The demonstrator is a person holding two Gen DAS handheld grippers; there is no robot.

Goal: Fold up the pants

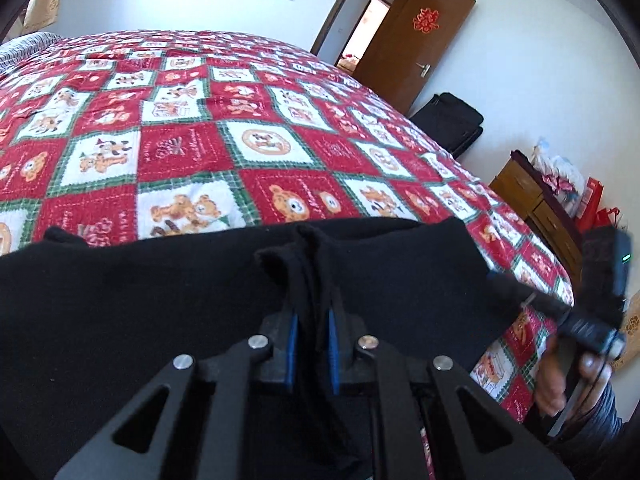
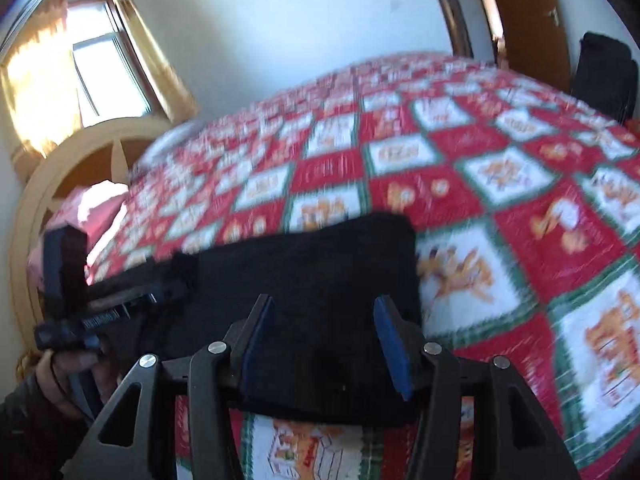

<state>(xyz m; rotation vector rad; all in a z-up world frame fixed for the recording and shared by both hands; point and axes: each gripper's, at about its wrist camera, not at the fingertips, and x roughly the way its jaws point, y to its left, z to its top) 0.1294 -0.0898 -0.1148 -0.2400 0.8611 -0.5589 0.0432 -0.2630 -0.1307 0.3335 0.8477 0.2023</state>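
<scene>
Black pants [image 1: 120, 300] lie folded flat on the red patchwork quilt [image 1: 248, 152] (bears, script seemingly unreadable). Left gripper [image 1: 311, 336] pinches a bunched fold; right gripper [image 2: 324, 344] gapes wide above them, holding nothing.

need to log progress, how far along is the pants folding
Partly done: the black pants lie on the quilt as a compact slab with squared edges, so some fold looks made. In hand: the left tool pinches a bunch of fabric; the right tool is open above the cloth. Left: releasing, perhaps another fold and smoothing.
</scene>
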